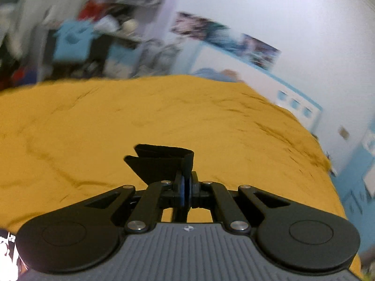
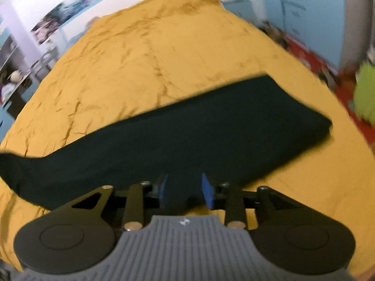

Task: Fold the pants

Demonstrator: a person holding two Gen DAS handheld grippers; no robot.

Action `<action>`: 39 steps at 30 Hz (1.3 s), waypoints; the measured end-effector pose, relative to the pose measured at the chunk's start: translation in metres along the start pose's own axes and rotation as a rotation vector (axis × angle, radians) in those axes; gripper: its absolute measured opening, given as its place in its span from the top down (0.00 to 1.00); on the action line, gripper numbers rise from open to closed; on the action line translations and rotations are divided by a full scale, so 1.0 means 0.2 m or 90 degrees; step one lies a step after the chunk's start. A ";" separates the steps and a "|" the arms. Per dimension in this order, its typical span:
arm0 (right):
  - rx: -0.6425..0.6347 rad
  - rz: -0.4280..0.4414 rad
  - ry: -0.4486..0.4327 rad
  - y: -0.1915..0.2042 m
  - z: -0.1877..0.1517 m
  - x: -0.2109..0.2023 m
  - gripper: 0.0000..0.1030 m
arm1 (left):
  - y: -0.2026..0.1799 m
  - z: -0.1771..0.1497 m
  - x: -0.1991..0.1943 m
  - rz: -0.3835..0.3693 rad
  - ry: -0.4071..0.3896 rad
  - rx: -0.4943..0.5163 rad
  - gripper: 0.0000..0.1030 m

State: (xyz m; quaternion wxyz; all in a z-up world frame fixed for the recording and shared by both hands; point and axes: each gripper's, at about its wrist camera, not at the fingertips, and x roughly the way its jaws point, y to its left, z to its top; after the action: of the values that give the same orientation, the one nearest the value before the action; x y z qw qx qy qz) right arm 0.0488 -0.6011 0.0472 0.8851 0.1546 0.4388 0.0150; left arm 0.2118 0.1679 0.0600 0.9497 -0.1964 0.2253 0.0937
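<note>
Black pants [image 2: 187, 128] lie as a long dark band across the mustard-yellow bedspread [image 2: 152, 53], running from the left edge to a squared end at the right. My right gripper [image 2: 185, 188] sits at the band's near edge, and its blue pads [image 2: 207, 192] stand partly apart with black cloth filling the gap. In the left wrist view my left gripper [image 1: 186, 182] is shut on a small folded end of the black pants [image 1: 161, 164], held up above the bedspread [image 1: 140, 117]. That view is blurred, and the cloth below the jaws is hidden.
The bedspread covers the whole bed. Cluttered shelves [image 1: 93, 37] stand beyond its far left edge. A white wall with posters [image 1: 234, 37] runs along the far side. A red strip [image 2: 316, 56] and a lime-green thing [image 2: 365, 93] lie past the bed's right edge.
</note>
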 end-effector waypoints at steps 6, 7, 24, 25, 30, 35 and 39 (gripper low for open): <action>-0.032 0.076 -0.022 0.07 0.04 0.05 0.64 | -0.63 -0.19 -0.07 -0.038 -0.011 0.185 0.97; -0.032 0.087 -0.021 0.08 0.05 0.07 0.64 | -0.73 -0.24 -0.07 -0.047 -0.008 0.211 0.97; -0.041 0.178 0.033 0.14 -0.08 0.14 0.63 | -1.13 -1.30 0.14 -0.274 0.360 0.331 0.81; -0.040 0.182 0.034 0.15 -0.09 0.15 0.63 | -1.12 -1.29 0.17 -0.300 0.393 0.306 0.81; -0.037 0.208 0.043 0.20 -0.08 0.18 0.62 | -1.10 -1.27 0.24 -0.356 0.474 0.250 0.80; -0.036 0.242 0.054 0.26 -0.04 0.21 0.64 | -1.05 -1.11 0.16 -0.347 0.390 0.248 0.80; 0.000 0.278 0.078 0.31 0.03 0.33 0.76 | -1.05 -1.09 0.16 -0.290 0.327 0.341 0.80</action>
State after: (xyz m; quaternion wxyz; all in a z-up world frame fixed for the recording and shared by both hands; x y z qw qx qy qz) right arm 0.1020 -0.5330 0.0173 0.8326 0.2450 0.4475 0.2156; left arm 0.2109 -0.1098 -0.0657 0.8766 -0.0049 0.4215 -0.2320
